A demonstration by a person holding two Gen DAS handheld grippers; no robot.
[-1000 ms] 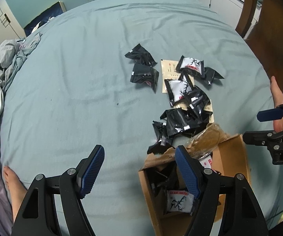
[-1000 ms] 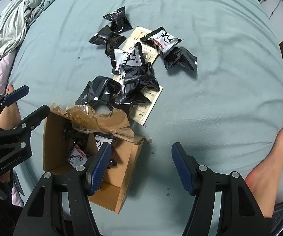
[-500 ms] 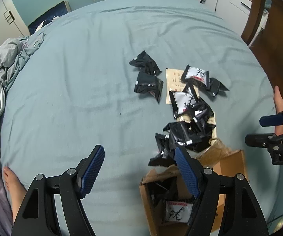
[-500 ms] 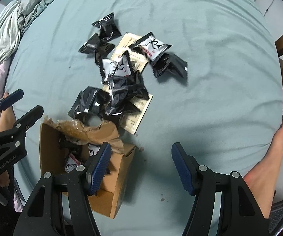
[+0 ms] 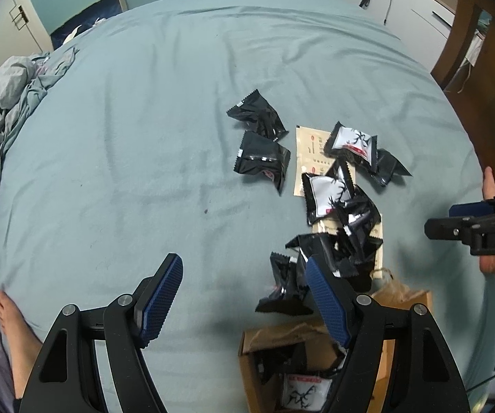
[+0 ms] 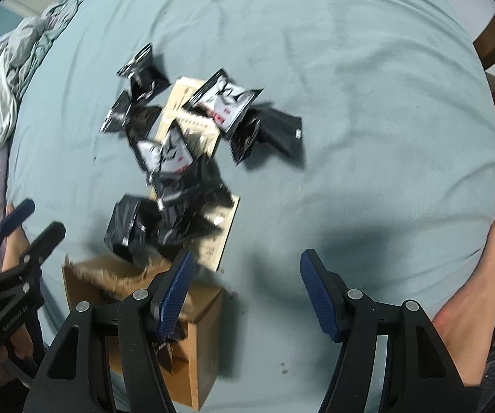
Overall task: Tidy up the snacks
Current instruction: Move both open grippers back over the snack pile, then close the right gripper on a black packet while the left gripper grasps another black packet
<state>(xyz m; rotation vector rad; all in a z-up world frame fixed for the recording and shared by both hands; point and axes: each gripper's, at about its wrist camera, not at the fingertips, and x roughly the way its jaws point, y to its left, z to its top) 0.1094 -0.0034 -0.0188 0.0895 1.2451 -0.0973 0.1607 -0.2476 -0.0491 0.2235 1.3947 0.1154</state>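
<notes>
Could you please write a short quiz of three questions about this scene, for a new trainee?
1. True or false: the left gripper holds a snack packet.
2. Where does the cardboard box stand? A) on the bed sheet B) on a wooden shelf C) on a chair
3. What lies flat under the pile of black snack packets?

Key:
1. False; its jaws are open and nothing is between them.
2. A
3. Beige printed paper sheets.
</notes>
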